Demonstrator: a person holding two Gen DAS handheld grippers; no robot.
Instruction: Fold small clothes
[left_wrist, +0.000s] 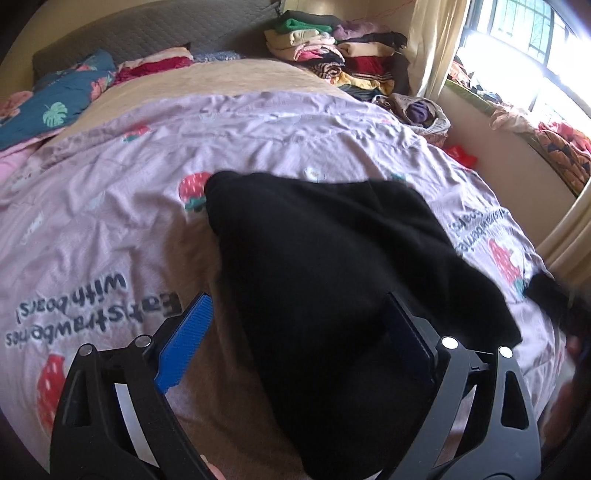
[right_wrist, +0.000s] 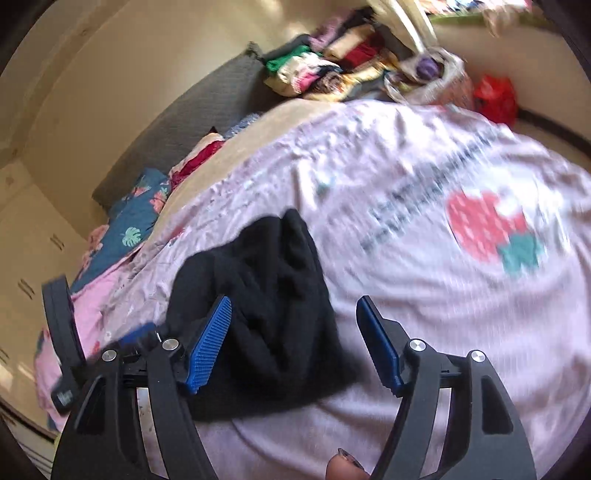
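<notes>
Black garment flat on bedspread, narrow end pointing away

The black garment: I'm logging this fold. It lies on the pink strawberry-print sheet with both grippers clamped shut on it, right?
Not quite. The black garment does lie on the strawberry-print sheet, but both wrist views show the left gripper and right gripper open, pads not pressing the cloth.

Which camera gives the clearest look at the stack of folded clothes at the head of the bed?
The left wrist view. There the stack of folded clothes is sharp, seen nearly side-on, with separate layers and colours easy to tell. In the right wrist view the same stack is tilted, smaller and smeared by motion blur.
</notes>
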